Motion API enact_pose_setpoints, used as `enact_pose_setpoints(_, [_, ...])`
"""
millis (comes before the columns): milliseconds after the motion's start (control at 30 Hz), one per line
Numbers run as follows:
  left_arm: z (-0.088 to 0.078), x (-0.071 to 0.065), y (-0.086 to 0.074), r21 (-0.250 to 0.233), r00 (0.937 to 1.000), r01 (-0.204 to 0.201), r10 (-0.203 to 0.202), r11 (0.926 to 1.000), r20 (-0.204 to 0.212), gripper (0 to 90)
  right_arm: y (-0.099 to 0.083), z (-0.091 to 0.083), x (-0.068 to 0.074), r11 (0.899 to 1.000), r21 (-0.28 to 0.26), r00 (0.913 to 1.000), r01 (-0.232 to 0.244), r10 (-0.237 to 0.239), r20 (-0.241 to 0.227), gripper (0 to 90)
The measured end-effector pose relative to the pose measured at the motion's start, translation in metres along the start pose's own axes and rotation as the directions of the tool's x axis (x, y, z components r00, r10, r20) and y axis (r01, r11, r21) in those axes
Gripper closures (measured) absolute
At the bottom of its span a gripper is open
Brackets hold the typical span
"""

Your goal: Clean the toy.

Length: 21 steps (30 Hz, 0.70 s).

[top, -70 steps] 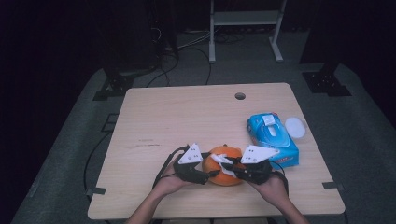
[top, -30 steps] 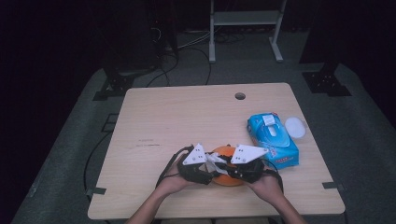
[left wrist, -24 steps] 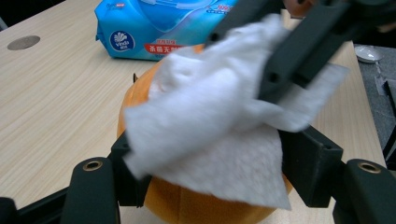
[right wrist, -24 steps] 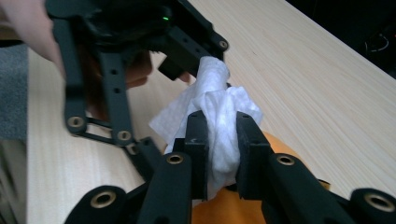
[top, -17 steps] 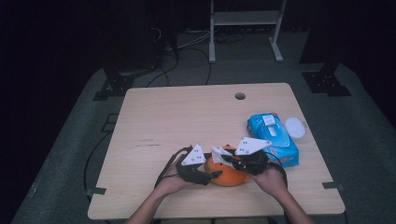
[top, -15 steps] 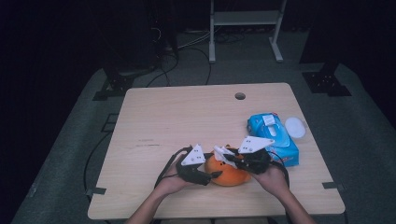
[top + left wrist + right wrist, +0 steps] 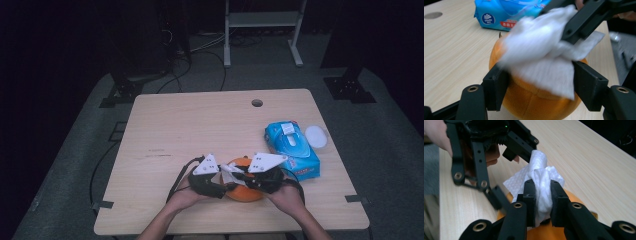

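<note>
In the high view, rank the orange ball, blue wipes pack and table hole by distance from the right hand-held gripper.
1. Orange ball: right beneath the right hand-held gripper.
2. Blue wipes pack: just beyond it, toward the table's right edge.
3. Table hole: near the far edge.

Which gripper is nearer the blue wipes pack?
Right. The right gripper, shut on the white wipe, sits just beside the blue wipes pack; the left gripper grips the orange ball, farther off.

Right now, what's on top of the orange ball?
A white wipe lies over the ball, pinched in the right tongs. The left tongs grip the ball's sides. The ball's top under the wipe is hidden.
</note>
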<state>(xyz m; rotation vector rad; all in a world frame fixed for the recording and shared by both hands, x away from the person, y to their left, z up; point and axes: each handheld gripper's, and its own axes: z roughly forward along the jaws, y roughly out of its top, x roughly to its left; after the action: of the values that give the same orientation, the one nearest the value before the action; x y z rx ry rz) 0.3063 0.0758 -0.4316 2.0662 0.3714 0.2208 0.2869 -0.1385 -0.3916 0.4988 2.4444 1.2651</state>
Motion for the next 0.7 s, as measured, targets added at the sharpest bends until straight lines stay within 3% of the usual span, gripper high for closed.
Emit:
enact_pose_setpoints(67, [-0.001,0.000,0.000,0.008,0.9999,-0.015,0.015,0.9998,-0.005,33.0,0.003,0.004,0.001,1.000,0.014,0.9997,0.023,-0.024,0.009,76.9])
enact_pose_setpoints(233, [-0.002,0.001,-0.004,-0.003,0.9999,-0.008,0.008,1.0000,0.007,32.2,-0.008,-0.004,-0.020,0.999,0.029,0.9977,-0.036,0.034,0.059,76.9])
enact_pose_setpoints(300, [-0.002,0.003,-0.003,-0.009,0.9998,0.017,-0.016,0.9998,0.013,26.2,-0.017,-0.008,-0.026,0.997,0.029,0.9957,-0.076,0.074,0.055,76.9])
enact_pose_setpoints(367, [-0.001,0.005,0.000,-0.024,0.9968,0.077,-0.077,0.9967,0.022,17.7,-0.023,-0.012,-0.024,0.996,0.026,0.9948,-0.090,0.088,0.051,76.9])
enact_pose_setpoints(467, [-0.001,0.008,-0.001,-0.042,0.9868,0.150,-0.147,0.9878,0.068,21.2,-0.027,-0.017,-0.018,0.996,0.019,0.9954,-0.089,0.088,0.038,76.9])
enact_pose_setpoints(600, [0.000,0.002,0.000,-0.033,0.9948,0.091,-0.089,0.9953,0.050,30.3,-0.023,-0.021,-0.009,0.997,0.018,0.9969,-0.070,0.069,0.037,76.9])
enact_pose_setpoints(700, [0.001,-0.004,0.002,-0.028,0.9989,0.031,-0.030,0.9991,0.037,33.3,-0.011,-0.018,-0.002,0.999,-0.002,0.9989,-0.047,0.047,-0.001,76.9])
